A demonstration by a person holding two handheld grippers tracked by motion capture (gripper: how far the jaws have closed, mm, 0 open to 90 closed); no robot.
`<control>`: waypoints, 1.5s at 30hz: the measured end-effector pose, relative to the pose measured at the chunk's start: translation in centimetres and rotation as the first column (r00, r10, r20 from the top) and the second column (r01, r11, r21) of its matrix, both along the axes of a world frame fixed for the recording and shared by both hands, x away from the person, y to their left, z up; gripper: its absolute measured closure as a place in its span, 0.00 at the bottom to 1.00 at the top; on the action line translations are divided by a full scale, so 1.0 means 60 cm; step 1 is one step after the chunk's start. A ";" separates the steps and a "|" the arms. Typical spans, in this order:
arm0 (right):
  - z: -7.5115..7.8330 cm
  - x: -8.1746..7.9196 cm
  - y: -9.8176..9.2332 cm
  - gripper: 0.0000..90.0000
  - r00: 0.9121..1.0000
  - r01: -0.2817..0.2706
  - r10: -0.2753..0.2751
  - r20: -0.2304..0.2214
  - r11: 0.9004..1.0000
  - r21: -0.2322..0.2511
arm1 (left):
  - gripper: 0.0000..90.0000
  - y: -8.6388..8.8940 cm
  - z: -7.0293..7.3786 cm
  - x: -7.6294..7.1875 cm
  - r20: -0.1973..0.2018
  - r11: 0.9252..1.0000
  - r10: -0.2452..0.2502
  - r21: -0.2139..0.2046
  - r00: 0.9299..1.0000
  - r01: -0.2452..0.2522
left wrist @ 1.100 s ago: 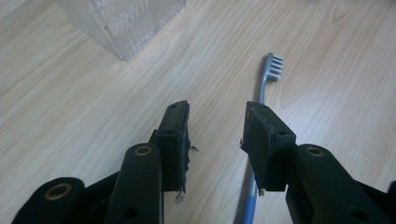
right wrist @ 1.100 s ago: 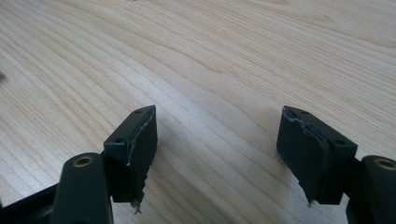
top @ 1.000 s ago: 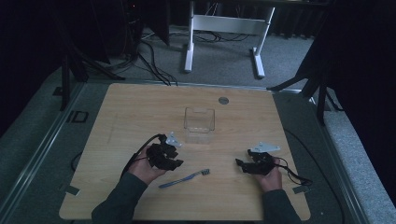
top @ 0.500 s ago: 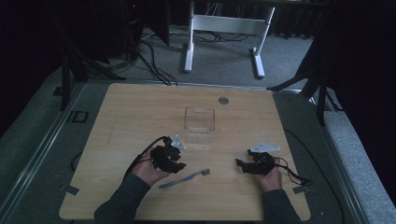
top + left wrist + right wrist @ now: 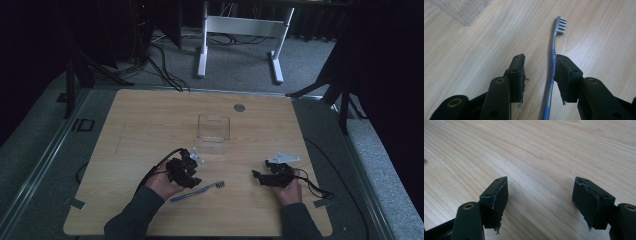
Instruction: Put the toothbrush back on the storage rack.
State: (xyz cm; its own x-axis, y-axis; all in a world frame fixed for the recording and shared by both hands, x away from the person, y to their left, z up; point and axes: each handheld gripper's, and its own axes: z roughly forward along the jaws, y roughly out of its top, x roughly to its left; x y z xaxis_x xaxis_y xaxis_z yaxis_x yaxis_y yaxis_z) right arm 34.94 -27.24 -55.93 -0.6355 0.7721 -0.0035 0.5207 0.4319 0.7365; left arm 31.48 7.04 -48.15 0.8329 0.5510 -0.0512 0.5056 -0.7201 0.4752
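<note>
While toothbrush (image 5: 552, 58) stays flat, left gripper (image 5: 540, 65) shifted closer.

A blue-handled toothbrush (image 5: 552, 63) lies flat on the wood, its grey bristles seemingly sideways.

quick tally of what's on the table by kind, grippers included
toothbrush: 1
clear box: 1
round grey disc: 1
grippers: 2, left gripper and right gripper
total: 5

A toothbrush (image 5: 196, 191) and a clear box (image 5: 213, 128) lie on the wooden table (image 5: 150, 115).
</note>
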 end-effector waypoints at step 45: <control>0.000 0.000 0.000 0.32 1.000 -0.001 0.001 0.001 1.000 -0.001 | 0.67 -0.039 -0.029 -0.005 -0.095 0.985 -0.100 0.132 0.990 0.112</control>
State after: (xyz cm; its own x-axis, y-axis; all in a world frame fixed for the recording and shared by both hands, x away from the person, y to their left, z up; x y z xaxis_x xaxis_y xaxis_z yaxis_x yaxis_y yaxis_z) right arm 34.97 -27.24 -55.93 -0.6362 0.7715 -0.0047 0.5197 0.4330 0.7365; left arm 31.16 4.68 -49.91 0.8827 0.4665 -0.0570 0.4581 -0.8271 0.3257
